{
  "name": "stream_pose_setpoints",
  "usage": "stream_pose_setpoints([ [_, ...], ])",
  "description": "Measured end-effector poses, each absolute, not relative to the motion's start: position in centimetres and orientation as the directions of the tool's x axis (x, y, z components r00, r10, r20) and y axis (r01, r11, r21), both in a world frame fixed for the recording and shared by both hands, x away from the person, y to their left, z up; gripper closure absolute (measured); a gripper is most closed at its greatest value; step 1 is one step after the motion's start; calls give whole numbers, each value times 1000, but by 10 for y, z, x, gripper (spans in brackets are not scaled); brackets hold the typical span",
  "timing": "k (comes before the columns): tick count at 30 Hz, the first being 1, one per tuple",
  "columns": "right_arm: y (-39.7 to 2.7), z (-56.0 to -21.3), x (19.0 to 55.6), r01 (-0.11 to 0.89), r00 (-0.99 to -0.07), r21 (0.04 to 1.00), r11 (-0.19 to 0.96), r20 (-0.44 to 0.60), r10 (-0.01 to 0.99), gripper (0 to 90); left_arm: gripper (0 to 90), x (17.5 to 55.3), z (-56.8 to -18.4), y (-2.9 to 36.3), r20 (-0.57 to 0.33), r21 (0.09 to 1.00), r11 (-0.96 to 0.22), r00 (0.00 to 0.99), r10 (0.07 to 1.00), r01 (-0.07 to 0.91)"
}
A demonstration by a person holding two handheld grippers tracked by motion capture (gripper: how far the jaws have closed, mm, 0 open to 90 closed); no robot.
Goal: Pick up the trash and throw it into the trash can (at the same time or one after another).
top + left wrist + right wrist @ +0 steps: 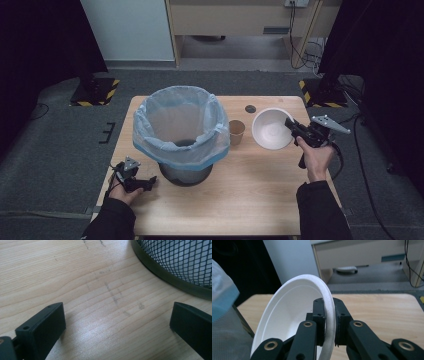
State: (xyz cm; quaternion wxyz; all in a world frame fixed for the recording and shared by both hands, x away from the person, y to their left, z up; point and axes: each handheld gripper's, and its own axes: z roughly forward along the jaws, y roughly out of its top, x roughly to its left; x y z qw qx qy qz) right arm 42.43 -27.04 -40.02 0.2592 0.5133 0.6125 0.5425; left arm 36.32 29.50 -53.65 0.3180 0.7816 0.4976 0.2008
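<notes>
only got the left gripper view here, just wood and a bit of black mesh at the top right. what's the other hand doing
Observer: The right gripper is shut on the rim of a white bowl, held tilted.
Operator: is the bowl off the table
Observer: I can't tell that for sure; in the high view it hangs at the table's right side, near a brown paper cup.
Operator: and that mesh by my jaws
Observer: It's the base of a mesh bin lined with a pale blue bag, standing between the two hands.
Operator: my left jaws holding anything
Observer: No, the left gripper is open over bare wood.
</notes>
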Motion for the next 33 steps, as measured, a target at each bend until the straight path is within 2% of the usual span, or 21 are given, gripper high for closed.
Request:
stream_pose_setpoints([
  [33, -257, -330, 389, 69, -417, 968, -242, 248, 874, 825, 0, 363, -537, 295, -3, 697, -303, 424, 906, 650],
])
